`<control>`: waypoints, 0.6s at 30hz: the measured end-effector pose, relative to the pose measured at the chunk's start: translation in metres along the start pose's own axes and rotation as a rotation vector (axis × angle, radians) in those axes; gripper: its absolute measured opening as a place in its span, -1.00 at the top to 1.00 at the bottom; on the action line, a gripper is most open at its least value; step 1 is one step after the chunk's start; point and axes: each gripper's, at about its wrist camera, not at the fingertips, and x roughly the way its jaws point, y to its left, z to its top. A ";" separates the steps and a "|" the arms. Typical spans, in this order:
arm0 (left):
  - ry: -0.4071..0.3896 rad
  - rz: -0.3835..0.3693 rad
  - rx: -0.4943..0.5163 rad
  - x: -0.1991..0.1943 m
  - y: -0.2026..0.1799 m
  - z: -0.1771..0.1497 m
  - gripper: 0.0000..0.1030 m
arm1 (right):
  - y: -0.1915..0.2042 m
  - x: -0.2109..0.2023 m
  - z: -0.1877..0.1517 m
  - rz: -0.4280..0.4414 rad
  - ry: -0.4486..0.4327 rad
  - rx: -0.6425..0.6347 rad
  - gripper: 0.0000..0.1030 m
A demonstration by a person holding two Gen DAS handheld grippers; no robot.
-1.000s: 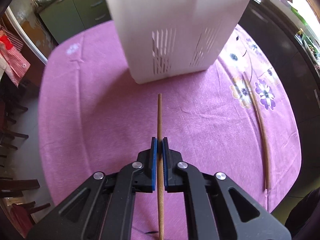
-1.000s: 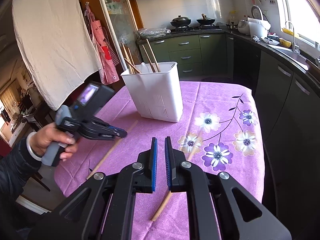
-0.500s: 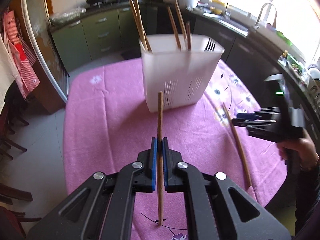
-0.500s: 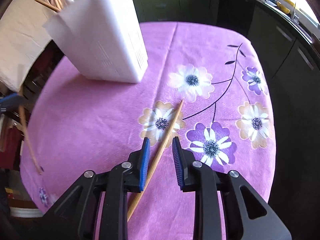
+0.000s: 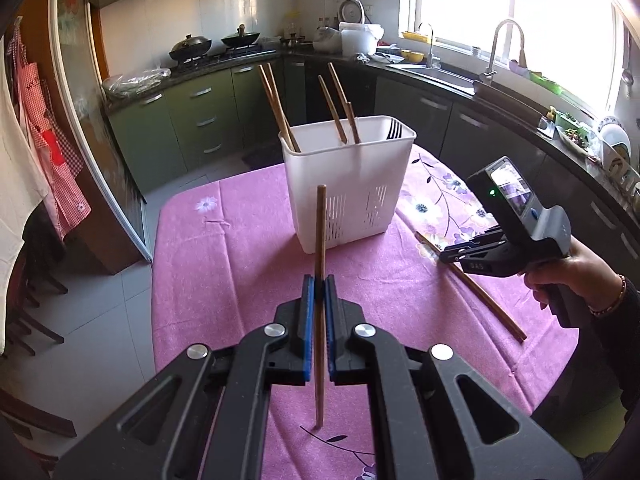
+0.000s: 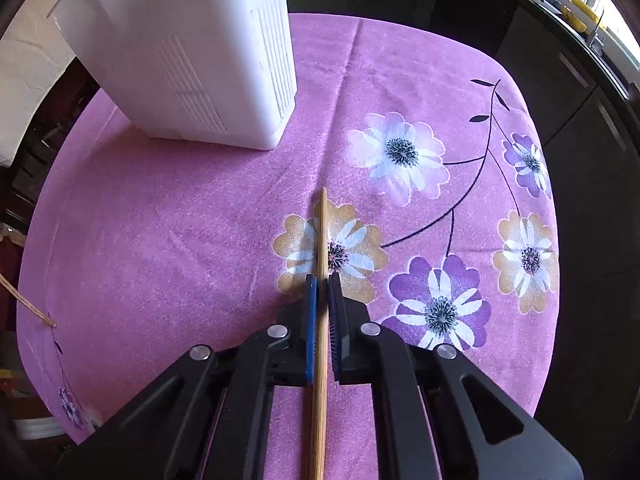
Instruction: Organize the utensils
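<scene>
My left gripper [image 5: 319, 280] is shut on a brown chopstick [image 5: 320, 232] and holds it upright above the purple tablecloth, in front of the white utensil holder [image 5: 348, 184]. The holder has several chopsticks and a fork standing in it. My right gripper [image 6: 322, 280] points steeply down and is shut on a lighter bamboo chopstick [image 6: 322, 232], which lies across a flower on the cloth. In the left wrist view, the right gripper [image 5: 444, 258] sits at the far end of that chopstick [image 5: 488, 300], with a hand [image 5: 560, 276] holding it. The holder [image 6: 180, 52] stands at the upper left in the right wrist view.
The round table [image 6: 160, 220] carries a purple flowered cloth. Green kitchen cabinets [image 5: 192, 120], a stove with woks and a sink under the window run behind it. Dark chairs [image 5: 28, 312] stand on the tiled floor to the left.
My left gripper rose and tipped upward with its chopstick, so the holder now looks farther off. My right gripper came down over the chopstick on the table, opened, and shut on it.
</scene>
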 end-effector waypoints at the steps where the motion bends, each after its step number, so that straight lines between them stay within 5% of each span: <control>1: -0.001 0.002 0.002 -0.001 -0.001 0.000 0.90 | -0.002 -0.001 -0.001 0.012 -0.007 0.008 0.87; 13: -0.019 0.021 0.003 -0.009 -0.002 -0.005 0.90 | -0.010 -0.150 -0.045 0.093 -0.431 -0.009 0.87; 18: -0.035 0.025 -0.005 -0.015 0.001 -0.010 0.90 | 0.009 -0.195 -0.072 0.097 -0.543 -0.045 0.87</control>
